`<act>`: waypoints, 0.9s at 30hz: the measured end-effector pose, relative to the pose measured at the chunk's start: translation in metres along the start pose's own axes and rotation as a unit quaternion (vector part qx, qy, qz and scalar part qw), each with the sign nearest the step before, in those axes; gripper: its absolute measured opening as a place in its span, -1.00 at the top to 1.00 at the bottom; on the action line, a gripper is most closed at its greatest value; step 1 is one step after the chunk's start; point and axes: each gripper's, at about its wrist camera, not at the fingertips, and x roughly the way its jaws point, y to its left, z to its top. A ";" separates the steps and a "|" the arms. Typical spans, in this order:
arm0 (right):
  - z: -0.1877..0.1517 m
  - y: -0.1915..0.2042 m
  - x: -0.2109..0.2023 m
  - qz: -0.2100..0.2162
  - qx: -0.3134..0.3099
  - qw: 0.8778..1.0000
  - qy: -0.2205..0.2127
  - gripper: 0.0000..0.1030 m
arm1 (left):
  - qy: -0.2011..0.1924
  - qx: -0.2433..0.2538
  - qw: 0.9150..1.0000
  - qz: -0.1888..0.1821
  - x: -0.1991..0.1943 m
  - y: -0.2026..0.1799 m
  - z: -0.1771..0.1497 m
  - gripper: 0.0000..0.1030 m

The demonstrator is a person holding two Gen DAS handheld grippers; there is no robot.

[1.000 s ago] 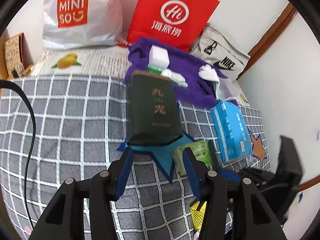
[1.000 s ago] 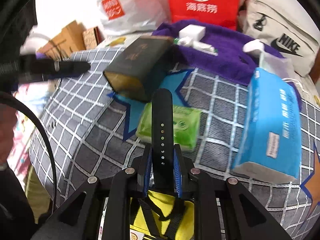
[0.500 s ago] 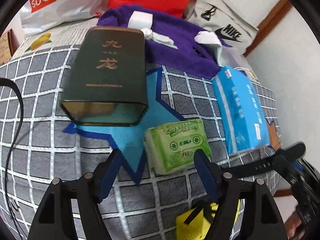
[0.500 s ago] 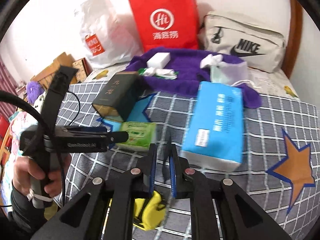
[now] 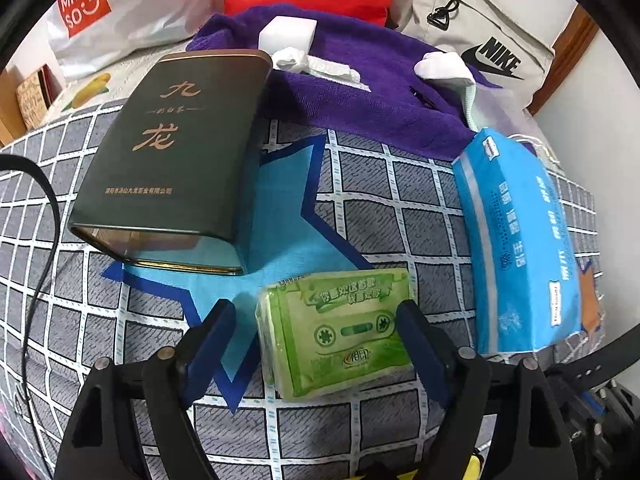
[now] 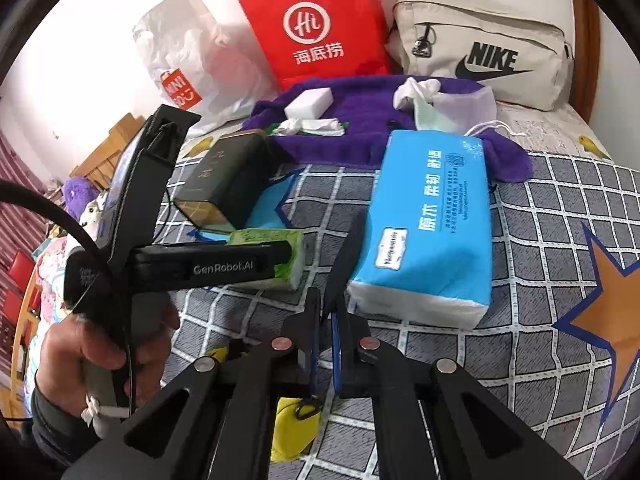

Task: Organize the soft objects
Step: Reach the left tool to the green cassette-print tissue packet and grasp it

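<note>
A green tissue pack (image 5: 340, 332) lies on the checked bedspread, and also shows in the right wrist view (image 6: 272, 240). My left gripper (image 5: 316, 336) is open, its fingers on either side of the pack without squeezing it. A large blue tissue pack (image 5: 520, 240) lies to the right, also in the right wrist view (image 6: 432, 220). My right gripper (image 6: 326, 344) is shut on a black watch strap (image 6: 346, 256) that sticks up between its fingers. A dark green tin (image 5: 176, 168) lies open-ended on its side.
A purple towel (image 5: 380, 80) at the back carries a white block (image 5: 286, 34), tissue and a mask pouch. Red, white and Nike bags (image 6: 480, 48) line the wall. A yellow object (image 6: 294, 428) lies under my right gripper. A black cable (image 5: 40, 240) runs at left.
My left gripper moved forward and down from the tin, so the green pack now sits between its fingers. My right gripper lifted and swung right with the strap.
</note>
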 end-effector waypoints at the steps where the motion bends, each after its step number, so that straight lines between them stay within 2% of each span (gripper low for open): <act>1: 0.000 -0.002 0.000 0.001 0.003 1.000 -0.002 0.94 | -0.001 0.000 1.000 0.004 0.000 -0.001 0.000 -0.65; 8: -0.002 -0.010 -0.011 0.028 0.022 0.999 -0.008 0.95 | 0.008 -0.002 1.000 -0.001 -0.003 -0.001 -0.006 -0.68; 10: -0.003 -0.011 -0.015 0.032 0.026 0.999 -0.012 0.95 | 0.013 -0.002 1.000 -0.013 -0.002 -0.002 -0.007 -0.69; 13: -0.003 -0.012 -0.020 0.030 0.023 0.999 -0.017 0.95 | 0.016 -0.005 1.000 -0.024 0.000 -0.005 -0.008 -0.78; 15: -0.004 -0.014 -0.025 0.029 0.025 0.999 -0.021 0.95 | 0.024 0.006 0.999 -0.032 0.003 -0.010 -0.009 -0.99; 20: -0.006 -0.022 -0.031 0.025 0.033 0.999 -0.025 0.94 | 0.009 0.028 1.000 -0.004 0.007 -0.020 -0.011 -0.99; 23: -0.008 -0.024 -0.032 0.023 0.034 0.999 -0.026 0.94 | 0.004 0.040 0.999 0.004 0.008 -0.023 -0.013 -0.96; 25: -0.008 -0.024 -0.033 0.024 0.035 0.999 -0.027 0.94 | -0.004 0.053 0.998 0.020 0.006 -0.025 -0.015 -0.70; 26: -0.008 -0.023 -0.034 0.023 0.035 0.999 -0.028 0.94 | -0.007 0.058 0.998 0.024 0.004 -0.027 -0.014 -0.45; 27: -0.009 -0.023 -0.035 0.024 0.034 0.999 -0.030 0.94 | -0.007 0.058 0.998 0.019 0.002 -0.025 -0.014 -0.45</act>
